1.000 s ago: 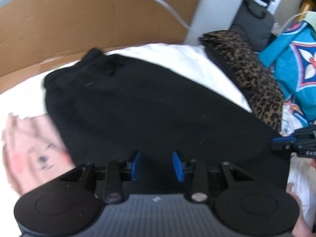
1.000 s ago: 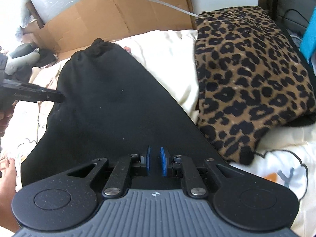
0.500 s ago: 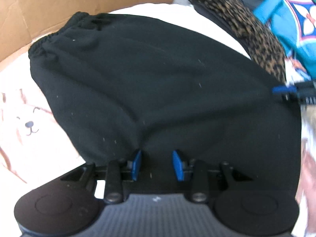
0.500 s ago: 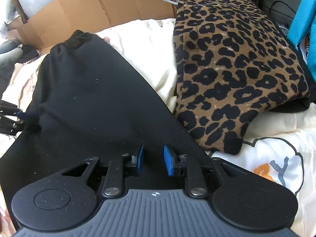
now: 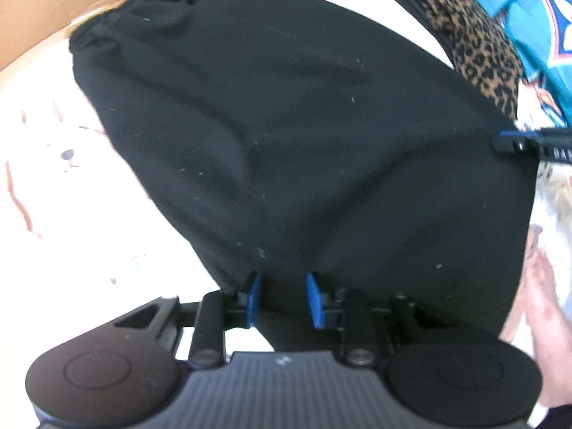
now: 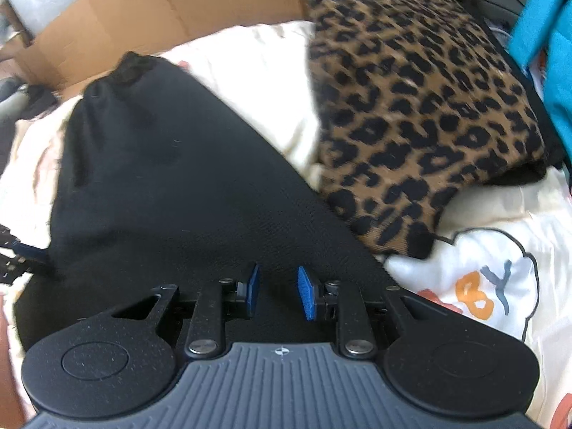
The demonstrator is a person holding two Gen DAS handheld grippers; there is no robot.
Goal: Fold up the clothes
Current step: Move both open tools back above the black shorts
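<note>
Both grippers hover over a black garment [image 5: 286, 143] spread on a cream printed bedsheet [image 6: 482, 279], each with its blue pads parted and nothing clamped between them. Left gripper [image 5: 282, 298] sits at the garment's near left edge, the cloth lying in the gap under its pads; whether they touch it is hard to tell. Right gripper [image 6: 277, 295] stands partly open above the near right part of the same garment. Its elastic waistband [image 6: 132, 66] lies at the far end, close to a sheet of cardboard [image 6: 150, 10]. A folded leopard-print piece [image 6: 411, 107] rests just right of the garment, with turquoise fabric [image 5: 536, 35] beyond it. Motion blur softens the left view, and each gripper's tip shows only at the other frame's edge.
</note>
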